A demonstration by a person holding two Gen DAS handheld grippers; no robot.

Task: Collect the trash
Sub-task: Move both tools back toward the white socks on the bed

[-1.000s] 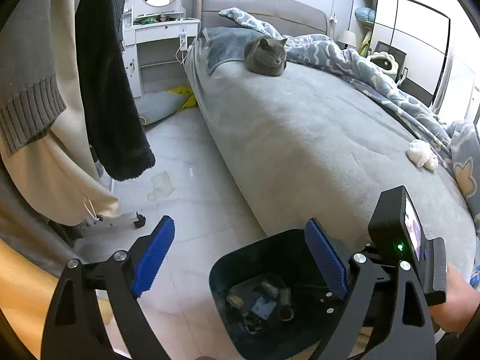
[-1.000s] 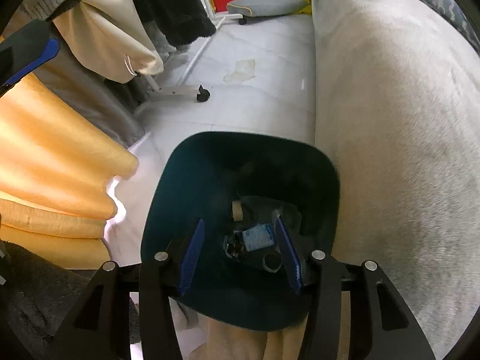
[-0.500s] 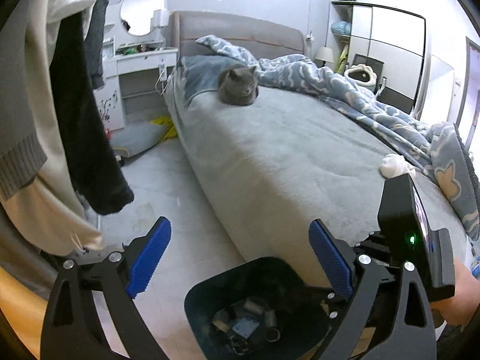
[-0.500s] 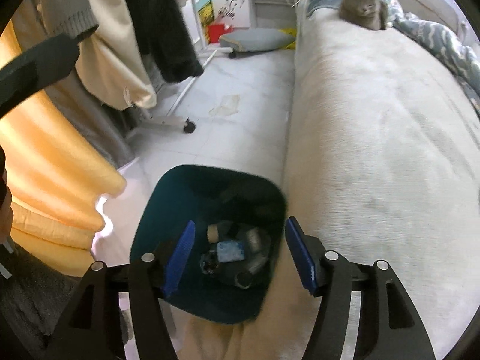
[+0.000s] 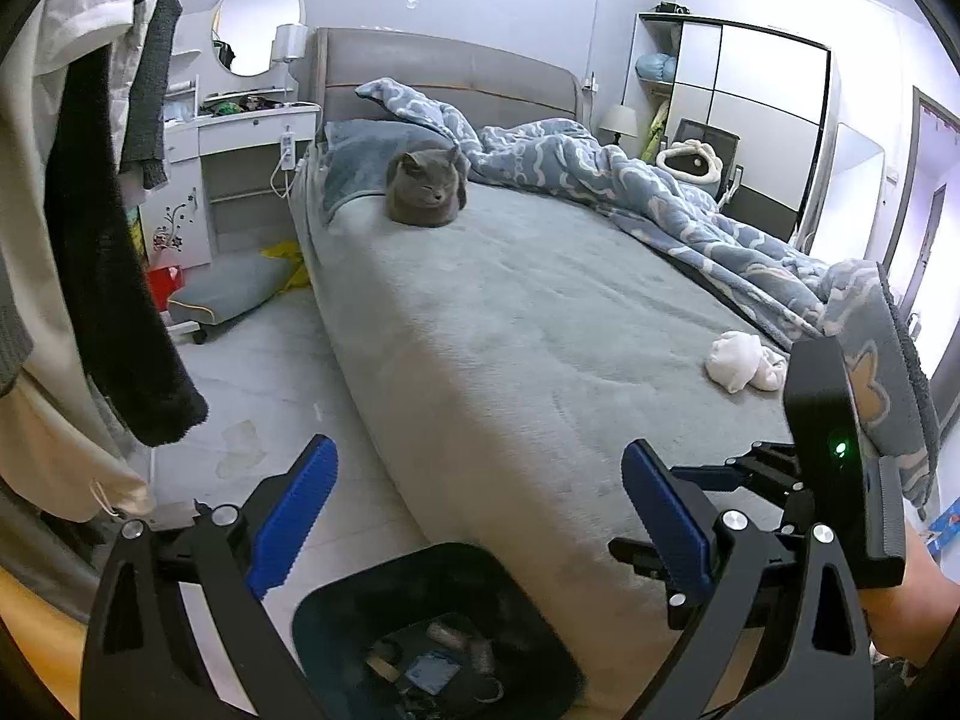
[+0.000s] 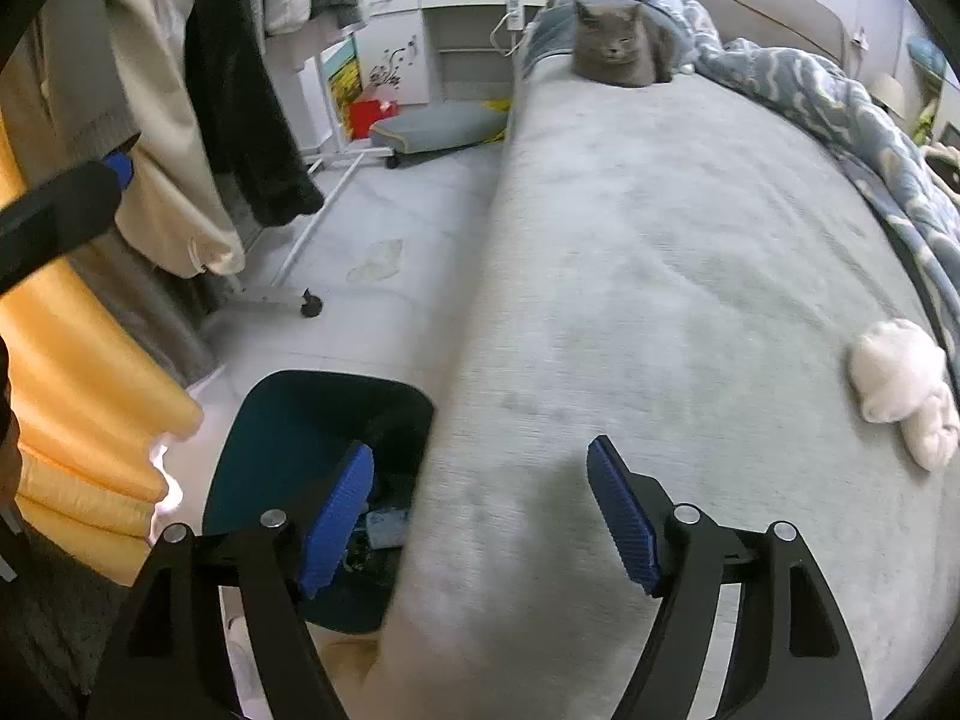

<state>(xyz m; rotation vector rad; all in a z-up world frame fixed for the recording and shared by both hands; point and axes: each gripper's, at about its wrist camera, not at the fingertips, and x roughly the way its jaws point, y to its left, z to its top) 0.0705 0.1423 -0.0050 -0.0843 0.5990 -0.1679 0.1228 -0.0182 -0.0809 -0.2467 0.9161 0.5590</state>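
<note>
A dark teal bin [image 5: 420,570] stands on the floor against the bed's side, with several bits of trash [image 5: 432,672] at its bottom. My left gripper [image 5: 480,468] hovers above it, its jaws wide and still opening, nothing between them. My right gripper [image 6: 480,456] is over the bed's edge next to the bin [image 6: 282,420], its jaws opening and empty too. A white crumpled wad [image 6: 900,384] lies on the grey bed cover at the right, also in the left wrist view [image 5: 744,360]. A flat pale scrap [image 6: 378,261] lies on the floor.
A grey cat [image 5: 426,192] rests near the headboard, with a blue blanket [image 5: 660,204] bunched along the bed's far side. Clothes hang from a wheeled rack [image 6: 264,120] on the left, over orange fabric [image 6: 78,372]. A cushion [image 6: 438,126] lies by the white vanity.
Both grippers have risen and tilted up from the bin towards the bed. The bin has slid to the bottom of both views. The right jaws have spread much wider.
</note>
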